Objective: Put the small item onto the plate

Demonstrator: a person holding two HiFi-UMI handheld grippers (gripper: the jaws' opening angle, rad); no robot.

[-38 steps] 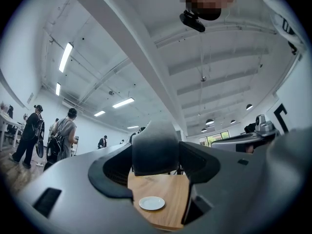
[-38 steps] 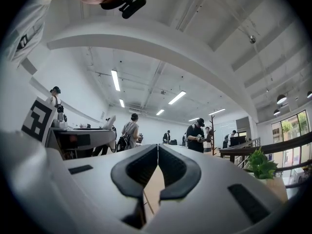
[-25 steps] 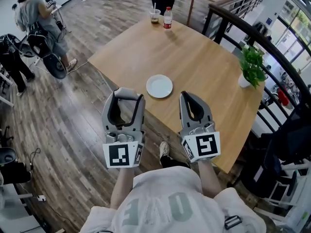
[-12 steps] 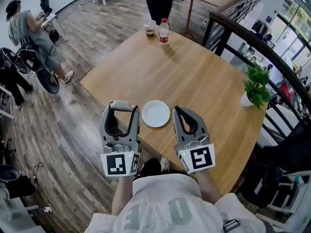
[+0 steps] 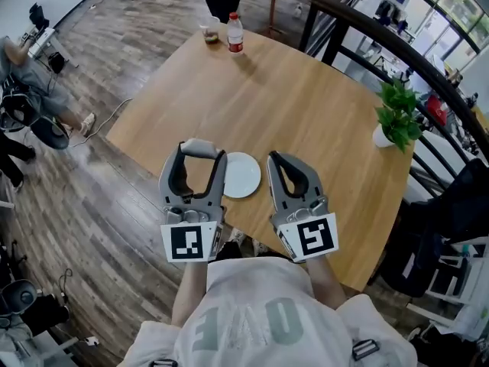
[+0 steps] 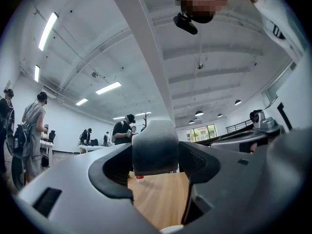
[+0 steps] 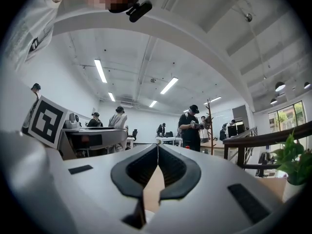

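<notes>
My left gripper [image 5: 200,153] is shut on the small item [image 5: 199,147], a pale grey block pinched between the fingertips. In the left gripper view the small item [image 6: 156,147] fills the gap between the jaws. The white plate [image 5: 243,176] lies near the table's near edge, between the two grippers, and the left gripper's right finger covers its left rim. A sliver of the plate's rim [image 6: 170,228] shows at the bottom of the left gripper view. My right gripper [image 5: 275,157] is shut with nothing in it, just right of the plate; its jaws meet along a thin line [image 7: 157,147].
The wooden table [image 5: 306,105] carries a bottle [image 5: 234,34] and a cup [image 5: 211,32] at its far edge and a potted plant [image 5: 397,113] at the right. A dark railing [image 5: 397,44] runs behind the table. A person stands beyond the bottle; others sit at the left.
Both grippers have come closer to the table, and the plate now lies between their tips. The left gripper still holds the small item; the right stays shut.
</notes>
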